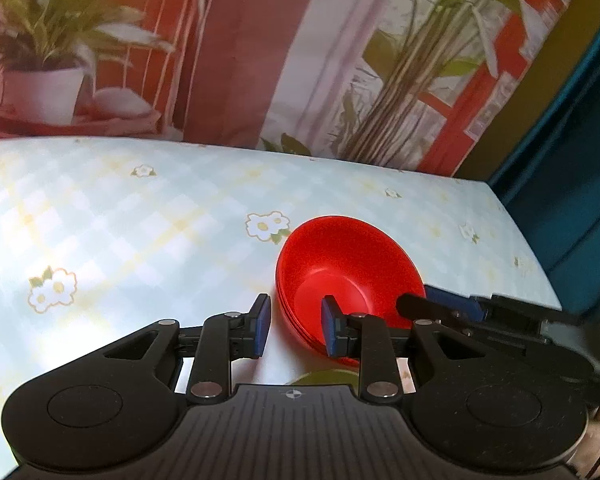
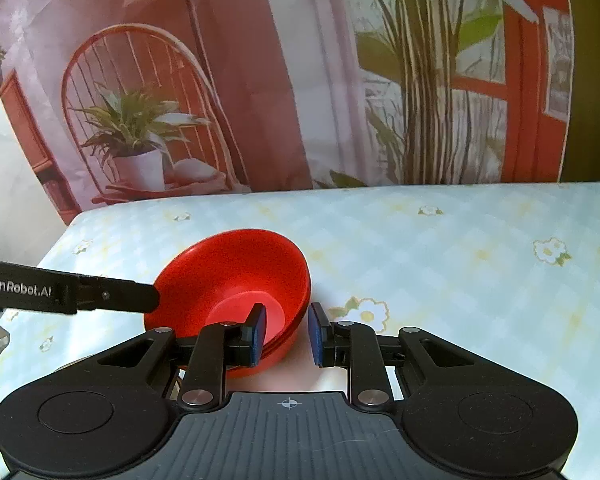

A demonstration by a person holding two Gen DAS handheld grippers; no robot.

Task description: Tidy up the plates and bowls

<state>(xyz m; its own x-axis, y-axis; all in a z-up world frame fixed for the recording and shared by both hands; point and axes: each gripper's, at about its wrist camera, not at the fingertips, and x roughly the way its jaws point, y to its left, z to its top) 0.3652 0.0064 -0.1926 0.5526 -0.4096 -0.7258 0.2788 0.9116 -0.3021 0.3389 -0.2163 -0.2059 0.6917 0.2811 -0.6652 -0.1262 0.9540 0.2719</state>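
My left hand-held gripper is spread open across the near-left rim of the stack of red bowls: one blue-padded finger sits inside the top bowl, the other hangs outside the wall over the table, and neither pad is pressed against the plastic. My right hand-held gripper is spread open in the same way on the opposite side of the stack of red bowls, with its left finger inside the bowl and its right finger outside, over the flowered cloth of the table. From the left wrist camera I see my right tool reaching in from the right edge, its dark finger tip lying at the bowl's rim; from the right wrist camera my left tool comes in from the left, and its black tip meets the rim there. The bowls are nested, several rims showing one under another along the near side, and they stand upright on the table, nearer its front than the printed backdrop of a chair and potted plants. Just below the stack in the left view a yellow-green edge peeks out above my tool's body; I cannot tell what it is.
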